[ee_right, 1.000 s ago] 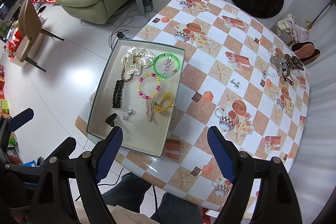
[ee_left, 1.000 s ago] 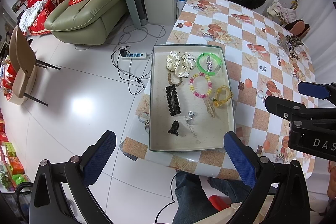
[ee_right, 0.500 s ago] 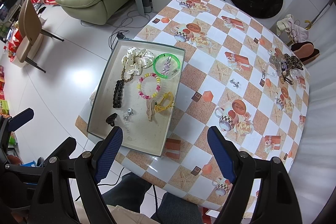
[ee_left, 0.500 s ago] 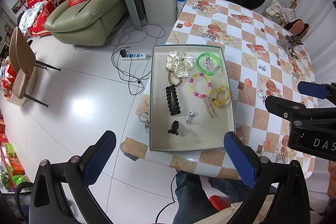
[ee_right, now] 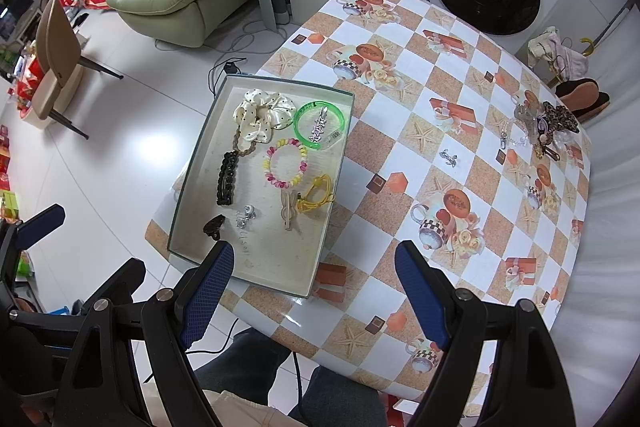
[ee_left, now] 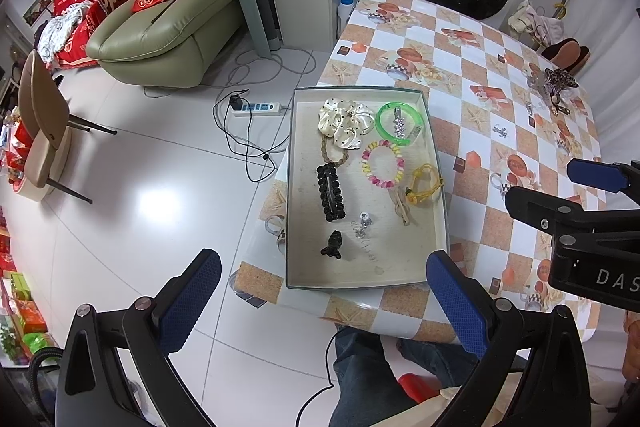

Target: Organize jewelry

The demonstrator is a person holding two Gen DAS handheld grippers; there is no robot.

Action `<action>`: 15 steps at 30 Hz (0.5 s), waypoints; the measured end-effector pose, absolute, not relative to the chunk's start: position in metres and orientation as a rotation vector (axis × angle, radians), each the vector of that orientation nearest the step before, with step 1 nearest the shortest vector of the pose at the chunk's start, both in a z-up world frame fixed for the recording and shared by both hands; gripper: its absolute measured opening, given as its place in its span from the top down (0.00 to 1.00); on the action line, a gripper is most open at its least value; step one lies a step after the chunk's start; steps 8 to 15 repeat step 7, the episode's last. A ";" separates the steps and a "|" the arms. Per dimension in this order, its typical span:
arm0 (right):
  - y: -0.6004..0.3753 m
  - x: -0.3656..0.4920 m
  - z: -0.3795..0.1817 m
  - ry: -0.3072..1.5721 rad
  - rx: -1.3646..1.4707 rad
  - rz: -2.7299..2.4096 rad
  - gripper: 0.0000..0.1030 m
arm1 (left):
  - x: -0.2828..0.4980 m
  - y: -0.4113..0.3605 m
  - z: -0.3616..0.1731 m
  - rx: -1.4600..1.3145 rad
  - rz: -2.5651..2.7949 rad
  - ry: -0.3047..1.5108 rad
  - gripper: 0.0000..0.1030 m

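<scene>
With both our left tongs (ee_left: 323, 301) and right tongs (ee_right: 314, 293) apart and empty above the tabletop's near edge, we judge the tray's (ee_right: 188, 187) light, slippery green bangle (ee_right: 319, 123) best gripped across its stiff rim.

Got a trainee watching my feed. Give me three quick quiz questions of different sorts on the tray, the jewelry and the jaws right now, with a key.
1. True or false: the green bangle lies in the tray, with a silver star clip inside its ring.
2. Multiple choice: where is the pile of jewelry that is not in the tray?
A. On the floor
B. On the far right part of the table
C. On the sofa
3. Fill in: the jaws of the right gripper are ____ and hold nothing.

Key: 1 true; 2 B; 3 open
</scene>
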State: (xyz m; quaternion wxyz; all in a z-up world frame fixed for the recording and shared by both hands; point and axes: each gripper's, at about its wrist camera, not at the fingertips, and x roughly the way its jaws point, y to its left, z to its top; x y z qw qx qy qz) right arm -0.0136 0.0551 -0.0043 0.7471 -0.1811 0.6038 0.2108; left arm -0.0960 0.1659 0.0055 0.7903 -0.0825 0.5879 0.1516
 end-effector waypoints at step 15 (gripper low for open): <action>0.055 -0.016 -0.005 1.322 -0.394 0.461 0.18 | -0.096 0.169 0.005 -0.171 0.327 1.273 0.00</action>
